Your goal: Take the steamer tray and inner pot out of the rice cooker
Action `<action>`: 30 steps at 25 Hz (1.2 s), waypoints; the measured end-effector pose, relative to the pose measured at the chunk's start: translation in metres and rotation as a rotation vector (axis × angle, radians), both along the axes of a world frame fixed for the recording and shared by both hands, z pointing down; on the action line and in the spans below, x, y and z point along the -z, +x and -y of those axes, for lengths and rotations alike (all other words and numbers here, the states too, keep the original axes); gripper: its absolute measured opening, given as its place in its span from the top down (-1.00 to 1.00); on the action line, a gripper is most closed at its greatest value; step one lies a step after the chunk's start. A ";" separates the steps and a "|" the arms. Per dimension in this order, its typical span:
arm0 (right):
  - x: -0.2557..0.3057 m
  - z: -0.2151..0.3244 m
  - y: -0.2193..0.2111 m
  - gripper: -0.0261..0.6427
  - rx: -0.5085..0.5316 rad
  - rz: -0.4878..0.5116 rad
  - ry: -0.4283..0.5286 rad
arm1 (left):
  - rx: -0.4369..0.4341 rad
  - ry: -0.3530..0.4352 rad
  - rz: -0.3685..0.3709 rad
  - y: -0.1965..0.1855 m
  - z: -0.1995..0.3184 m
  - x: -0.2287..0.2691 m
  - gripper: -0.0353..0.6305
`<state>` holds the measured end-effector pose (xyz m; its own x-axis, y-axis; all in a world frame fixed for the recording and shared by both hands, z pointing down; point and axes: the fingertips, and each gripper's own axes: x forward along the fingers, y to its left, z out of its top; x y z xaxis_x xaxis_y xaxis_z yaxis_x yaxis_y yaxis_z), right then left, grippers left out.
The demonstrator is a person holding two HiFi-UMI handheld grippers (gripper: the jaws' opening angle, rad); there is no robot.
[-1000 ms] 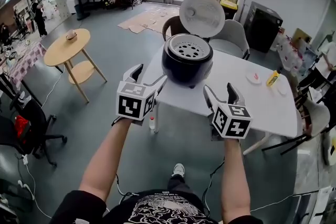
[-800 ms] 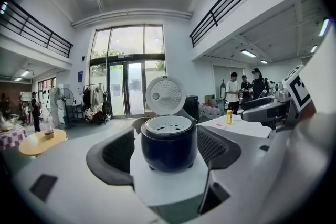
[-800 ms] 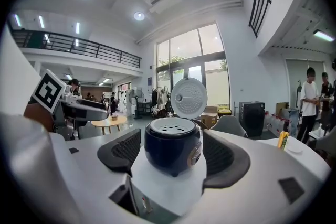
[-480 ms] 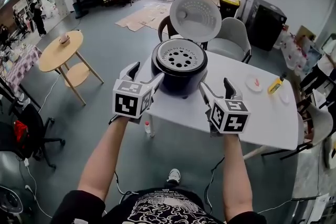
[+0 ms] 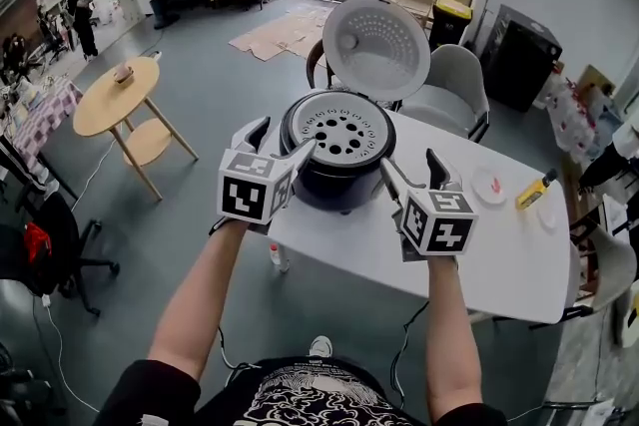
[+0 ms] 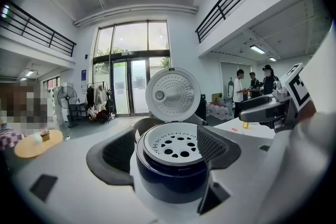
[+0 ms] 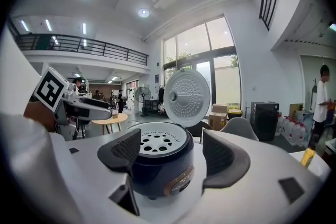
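Observation:
A dark blue rice cooker point(image 5: 337, 170) stands on the white table point(image 5: 499, 244) with its lid point(image 5: 377, 48) swung up. A white steamer tray point(image 5: 342, 128) with round holes sits in its mouth; the inner pot beneath is hidden. My left gripper point(image 5: 277, 141) hovers open just left of the cooker, my right gripper point(image 5: 411, 171) open just right of it. Neither touches it. In the left gripper view the tray point(image 6: 172, 144) lies between the open fingers point(image 6: 118, 153). The right gripper view shows the cooker point(image 7: 160, 168) ahead, left of centre.
A grey chair point(image 5: 451, 85) stands behind the table. A small dish point(image 5: 489, 185) and a yellow bottle point(image 5: 531, 192) lie on the table's right side. A round wooden side table point(image 5: 122, 98) stands at the left, a black office chair point(image 5: 40, 244) nearer. People stand far off.
The cooker has come closer and lower in the head view as I stepped toward the table. Both grippers have stayed open, now flanking the cooker body.

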<state>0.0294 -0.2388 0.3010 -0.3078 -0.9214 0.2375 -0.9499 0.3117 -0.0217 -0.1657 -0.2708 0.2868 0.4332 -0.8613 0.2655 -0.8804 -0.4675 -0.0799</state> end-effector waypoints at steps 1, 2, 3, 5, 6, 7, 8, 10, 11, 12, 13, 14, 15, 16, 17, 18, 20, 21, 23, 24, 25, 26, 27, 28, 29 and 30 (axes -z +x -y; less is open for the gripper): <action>-0.001 0.007 -0.002 -0.18 0.010 -0.004 -0.001 | 0.004 0.000 0.001 -0.001 0.006 -0.001 -0.20; -0.002 0.012 -0.003 -0.18 0.021 -0.007 -0.003 | 0.007 -0.002 0.002 -0.002 0.011 -0.002 -0.20; -0.003 0.018 -0.005 -0.18 0.032 -0.009 -0.007 | 0.011 -0.004 0.003 -0.002 0.015 -0.004 -0.20; -0.009 0.027 -0.007 -0.17 0.060 -0.012 -0.022 | 0.016 -0.010 0.008 -0.003 0.022 -0.008 -0.20; -0.011 0.031 -0.009 -0.17 0.076 -0.015 -0.031 | 0.018 -0.013 0.009 -0.003 0.026 -0.010 -0.20; -0.013 0.036 -0.012 -0.17 0.093 -0.022 -0.040 | 0.020 -0.015 0.009 -0.005 0.030 -0.012 -0.20; -0.014 0.042 -0.016 -0.17 0.112 -0.031 -0.047 | 0.021 -0.016 0.009 -0.006 0.035 -0.013 -0.20; -0.015 0.054 -0.024 -0.17 0.145 -0.055 -0.054 | 0.018 -0.018 0.009 -0.009 0.044 -0.016 -0.20; -0.016 0.060 -0.027 -0.17 0.159 -0.072 -0.054 | 0.013 -0.020 0.010 -0.010 0.049 -0.017 -0.20; -0.016 0.067 -0.031 -0.17 0.172 -0.094 -0.055 | 0.006 -0.023 0.011 -0.011 0.054 -0.019 -0.20; -0.016 0.073 -0.036 -0.17 0.189 -0.122 -0.056 | -0.001 -0.027 0.012 -0.013 0.059 -0.020 -0.20; -0.017 0.080 -0.042 -0.17 0.210 -0.151 -0.060 | -0.010 -0.030 0.012 -0.016 0.065 -0.021 -0.20; -0.018 0.087 -0.049 -0.17 0.237 -0.180 -0.065 | -0.019 -0.032 0.012 -0.019 0.072 -0.023 -0.20; -0.020 0.094 -0.058 -0.17 0.268 -0.208 -0.072 | -0.027 -0.033 0.011 -0.023 0.080 -0.025 -0.20; -0.023 0.102 -0.067 -0.17 0.303 -0.237 -0.081 | -0.037 -0.032 0.011 -0.027 0.089 -0.028 -0.20; -0.028 0.112 -0.078 -0.17 0.337 -0.268 -0.093 | -0.046 -0.029 0.012 -0.032 0.100 -0.031 -0.20; -0.037 0.133 -0.097 -0.17 0.397 -0.339 -0.128 | -0.073 -0.019 0.020 -0.039 0.124 -0.034 -0.20; -0.042 0.144 -0.105 -0.18 0.418 -0.372 -0.151 | -0.090 -0.016 0.023 -0.041 0.136 -0.036 -0.20; -0.052 0.165 -0.119 -0.20 0.451 -0.420 -0.201 | -0.128 -0.016 0.024 -0.045 0.159 -0.039 -0.20; -0.058 0.175 -0.126 -0.20 0.468 -0.440 -0.229 | -0.147 -0.016 0.024 -0.047 0.171 -0.041 -0.20; -0.064 0.185 -0.134 -0.20 0.489 -0.466 -0.258 | -0.165 -0.013 0.025 -0.051 0.183 -0.041 -0.20; -0.072 0.194 -0.141 -0.20 0.513 -0.499 -0.288 | -0.181 -0.008 0.026 -0.055 0.195 -0.041 -0.20; -0.079 0.203 -0.148 -0.20 0.539 -0.535 -0.320 | -0.195 -0.004 0.028 -0.058 0.207 -0.041 -0.20; -0.086 0.212 -0.153 -0.20 0.564 -0.565 -0.354 | -0.208 -0.003 0.029 -0.062 0.218 -0.041 -0.20; -0.093 0.221 -0.158 -0.20 0.584 -0.581 -0.388 | -0.220 -0.003 0.029 -0.064 0.229 -0.042 -0.20; -0.099 0.229 -0.162 -0.20 0.600 -0.585 -0.423 | -0.233 -0.002 0.028 -0.066 0.238 -0.042 -0.20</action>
<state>-0.1322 -0.4679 0.4002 -0.4296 -0.4491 0.7834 -0.5286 0.8284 0.1850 -0.2317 -0.5087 0.3283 0.6128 -0.7383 0.2818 -0.7460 -0.6581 -0.1019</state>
